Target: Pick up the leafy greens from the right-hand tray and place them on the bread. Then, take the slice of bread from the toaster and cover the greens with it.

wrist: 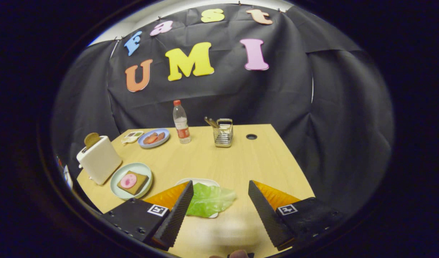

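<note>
A light green leaf of greens (209, 200) lies on a white tray (199, 181), right beside the left finger and between the two fingers. My gripper (221, 188) is open, with its fingers wide apart and nothing pressed between them. To the left, a pale green plate (115, 188) carries a brown slice of bread (138, 181) topped with a round pink slice (128, 181). Beyond that plate stands a white toaster (99, 159) with a brown slice of bread (91, 139) sticking out of its slot.
At the back of the wooden table (219, 161) sit a blue plate with food (153, 138), a clear bottle with a red cap (181, 122), a metal wire holder with utensils (223, 132) and a small dark hole (251, 136). The table's right edge falls off beyond the right finger.
</note>
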Motion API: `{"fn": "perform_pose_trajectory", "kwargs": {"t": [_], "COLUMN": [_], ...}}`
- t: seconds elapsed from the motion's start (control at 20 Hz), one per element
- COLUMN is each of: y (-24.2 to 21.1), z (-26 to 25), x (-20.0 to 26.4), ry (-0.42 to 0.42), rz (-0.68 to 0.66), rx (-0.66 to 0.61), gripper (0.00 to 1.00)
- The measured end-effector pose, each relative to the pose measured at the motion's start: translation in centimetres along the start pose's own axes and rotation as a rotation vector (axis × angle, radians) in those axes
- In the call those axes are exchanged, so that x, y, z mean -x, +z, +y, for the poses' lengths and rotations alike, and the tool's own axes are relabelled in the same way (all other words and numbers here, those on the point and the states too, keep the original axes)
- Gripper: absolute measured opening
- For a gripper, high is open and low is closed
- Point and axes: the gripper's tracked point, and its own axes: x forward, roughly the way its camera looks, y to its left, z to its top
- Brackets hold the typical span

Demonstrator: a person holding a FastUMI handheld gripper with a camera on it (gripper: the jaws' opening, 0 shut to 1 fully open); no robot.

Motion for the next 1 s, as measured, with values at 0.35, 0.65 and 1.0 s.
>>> {"fn": "perform_pose_trajectory", "kwargs": {"t": [0.35,0.65,1.0], "y": [-4.2,-6.1,-6.8], "z": [-1.7,-1.3,-0.7], "x": [-7.9,-10.8,-11.7], "ry": [0.026,0.081,0.123], "rz": [0.161,0.252,0.298], "rx": [-0.072,-0.094,-0.111], "gripper": [0.96,0.83,0.45]}}
